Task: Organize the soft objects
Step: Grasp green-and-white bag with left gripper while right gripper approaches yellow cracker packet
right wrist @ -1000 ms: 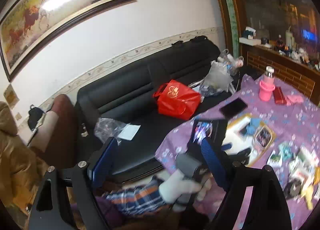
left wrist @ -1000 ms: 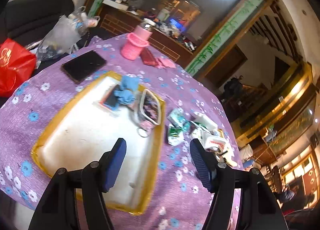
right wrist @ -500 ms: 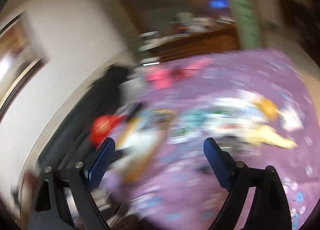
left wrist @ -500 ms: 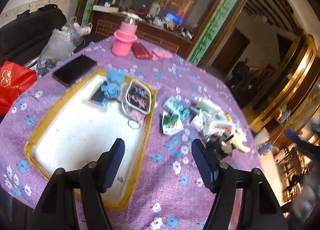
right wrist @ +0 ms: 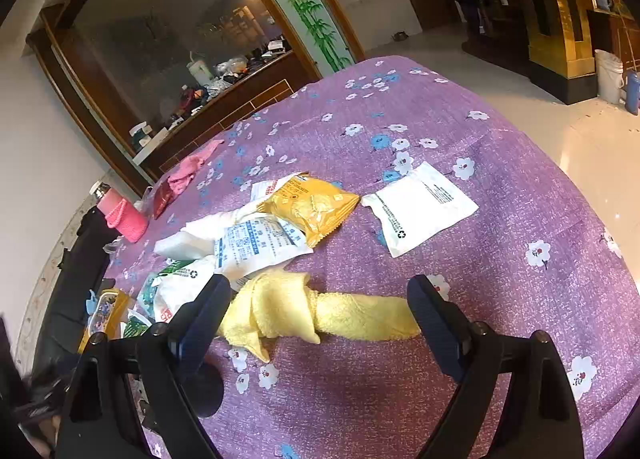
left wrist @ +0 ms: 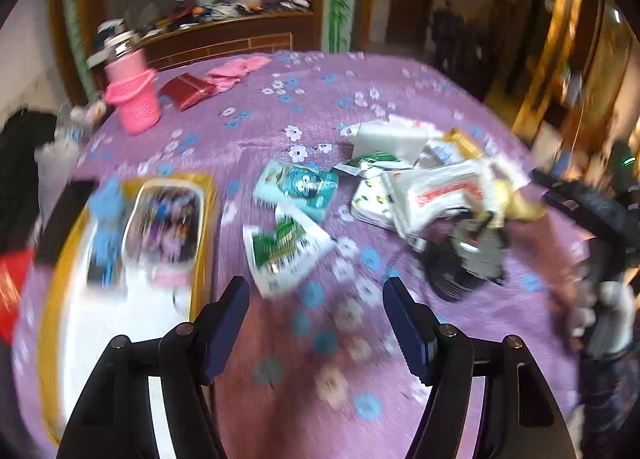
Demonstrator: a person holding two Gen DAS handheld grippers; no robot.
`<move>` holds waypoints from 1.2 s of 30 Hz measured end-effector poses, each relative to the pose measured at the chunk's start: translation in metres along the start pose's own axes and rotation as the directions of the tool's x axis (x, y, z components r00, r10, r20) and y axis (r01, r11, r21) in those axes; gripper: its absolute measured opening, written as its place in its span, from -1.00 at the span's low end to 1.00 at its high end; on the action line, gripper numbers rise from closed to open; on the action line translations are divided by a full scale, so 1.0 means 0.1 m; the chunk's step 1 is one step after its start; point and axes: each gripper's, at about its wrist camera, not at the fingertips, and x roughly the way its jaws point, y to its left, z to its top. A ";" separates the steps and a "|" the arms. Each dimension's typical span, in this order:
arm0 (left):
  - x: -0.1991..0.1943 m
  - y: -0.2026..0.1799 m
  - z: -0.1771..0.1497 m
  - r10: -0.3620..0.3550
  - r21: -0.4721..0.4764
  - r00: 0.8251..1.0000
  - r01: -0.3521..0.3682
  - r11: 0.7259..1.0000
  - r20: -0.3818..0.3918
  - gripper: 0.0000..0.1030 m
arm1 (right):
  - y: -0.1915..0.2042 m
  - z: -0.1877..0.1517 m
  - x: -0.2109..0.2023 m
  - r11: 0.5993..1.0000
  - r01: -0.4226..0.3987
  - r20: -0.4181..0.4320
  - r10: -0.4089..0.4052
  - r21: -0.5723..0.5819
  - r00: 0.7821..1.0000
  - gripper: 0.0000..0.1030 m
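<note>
While both tools stand released above the purple flowered counter (right wrist: 520,219), contents read as follows. Right tool (right wrist: 320,311): jaws spread wide, nothing held; a knotted yellow towel (right wrist: 316,317) lies on the counter between its fingers, one end near the right finger, the bunched end by the left finger. Just ahead: an orange snack packet (right wrist: 312,205) resting on a blue-printed white packet (right wrist: 260,245); ahead and right, apart from the pile, a flat white pouch (right wrist: 420,207). Far ahead-left: a pink basket (right wrist: 126,217) and pink cloth (right wrist: 188,171).

Left tool (left wrist: 316,307): jaws spread wide, nothing held, hovering over bare cloth; view blurred. Ahead: a green-and-white packet (left wrist: 284,247), a light-blue packet (left wrist: 298,187) beyond it. Ahead-right: heaped white packets (left wrist: 432,191) and a dark object (left wrist: 464,259), kind unclear. To the left: a yellow-rimmed tray (left wrist: 204,227) holding a printed pouch (left wrist: 164,225) and a blue item (left wrist: 106,215).
</note>
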 end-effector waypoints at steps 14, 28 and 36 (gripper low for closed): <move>0.90 0.07 0.32 0.069 0.143 0.992 -0.054 0.988 -0.106 0.41 | -0.03 -0.06 -0.02 1.000 0.011 -0.004 -0.011 -0.029 1.000 0.73; 0.51 0.11 0.17 -0.008 0.057 1.000 0.009 0.998 -0.021 -0.23 | -0.17 -0.03 -0.01 0.999 0.040 -0.005 -0.040 0.019 0.999 0.73; 0.05 -0.03 -0.04 -0.190 -0.049 0.980 0.193 0.980 0.064 -0.23 | -0.29 0.00 -0.01 0.995 -0.031 -0.023 0.034 0.091 0.999 0.73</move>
